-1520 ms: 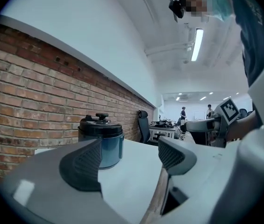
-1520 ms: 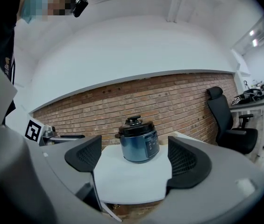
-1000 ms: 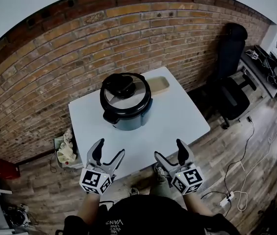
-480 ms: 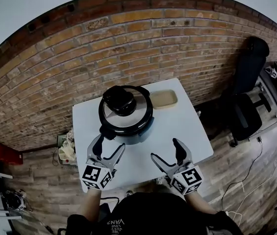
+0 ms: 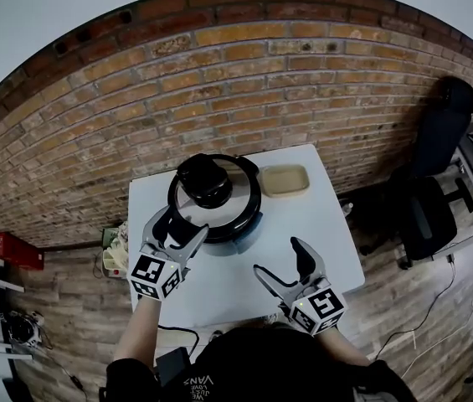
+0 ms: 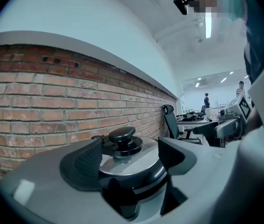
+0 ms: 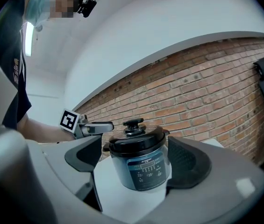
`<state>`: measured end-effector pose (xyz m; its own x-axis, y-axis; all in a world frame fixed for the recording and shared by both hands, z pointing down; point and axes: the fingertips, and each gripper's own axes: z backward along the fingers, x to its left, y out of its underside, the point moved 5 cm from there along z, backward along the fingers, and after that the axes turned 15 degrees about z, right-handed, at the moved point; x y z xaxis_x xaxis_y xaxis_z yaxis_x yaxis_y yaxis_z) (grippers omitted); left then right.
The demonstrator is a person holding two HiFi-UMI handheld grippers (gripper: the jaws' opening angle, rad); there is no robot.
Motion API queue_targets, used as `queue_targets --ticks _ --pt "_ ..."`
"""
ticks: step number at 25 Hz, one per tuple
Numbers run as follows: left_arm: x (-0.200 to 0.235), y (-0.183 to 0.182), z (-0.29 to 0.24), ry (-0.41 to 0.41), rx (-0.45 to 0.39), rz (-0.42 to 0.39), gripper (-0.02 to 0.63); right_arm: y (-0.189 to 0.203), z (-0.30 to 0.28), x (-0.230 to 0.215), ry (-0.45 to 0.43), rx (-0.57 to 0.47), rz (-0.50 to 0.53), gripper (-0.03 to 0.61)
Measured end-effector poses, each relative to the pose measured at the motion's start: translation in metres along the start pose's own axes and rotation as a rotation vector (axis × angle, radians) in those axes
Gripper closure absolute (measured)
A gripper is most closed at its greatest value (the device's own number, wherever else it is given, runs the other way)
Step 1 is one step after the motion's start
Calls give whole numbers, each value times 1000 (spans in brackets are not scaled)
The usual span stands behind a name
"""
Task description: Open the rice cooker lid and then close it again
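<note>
A round rice cooker (image 5: 214, 201) with a blue-grey body (image 7: 140, 169) and a black-rimmed steel lid (image 6: 128, 157) stands on a white table (image 5: 303, 224). The lid is down, with a black knob (image 5: 204, 179) on top. My left gripper (image 5: 182, 229) is open and raised at the cooker's near left rim; in the left gripper view the knob (image 6: 122, 135) sits ahead between the jaws. My right gripper (image 5: 283, 266) is open, lower and apart from the cooker, holding nothing. The right gripper view shows the left gripper (image 7: 90, 127) beside the lid (image 7: 136, 140).
A beige shallow tray (image 5: 285, 180) lies on the table behind the cooker at the right. A brick wall (image 5: 244, 82) runs close behind. A black office chair (image 5: 430, 182) stands on the wooden floor to the right, and a bin with clutter (image 5: 115, 254) sits left of the table.
My left gripper has risen and moved forward to the cooker's lid rim. The right gripper has barely shifted. The head view has moved closer to the table.
</note>
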<state>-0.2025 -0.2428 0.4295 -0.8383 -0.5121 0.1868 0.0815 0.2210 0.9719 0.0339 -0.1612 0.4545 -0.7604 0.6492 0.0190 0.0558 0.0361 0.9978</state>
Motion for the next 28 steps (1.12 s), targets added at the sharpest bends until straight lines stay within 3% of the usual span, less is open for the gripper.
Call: queue_targets --ticks 6,11,19,28 --pt "8 -8 -26 12 56 -45 258 1 4 -10 -35 -1 -10 143" --pt "12 -11 -48 56 162 -153 259 4 4 -17 -61 0 -8 143" --pt "18 -19 -76 99 219 -154 259 10 12 -31 -73 -7 -21 143" --pt "20 -15 -99 208 381 -172 259 19 21 -49 -59 -15 -47 143"
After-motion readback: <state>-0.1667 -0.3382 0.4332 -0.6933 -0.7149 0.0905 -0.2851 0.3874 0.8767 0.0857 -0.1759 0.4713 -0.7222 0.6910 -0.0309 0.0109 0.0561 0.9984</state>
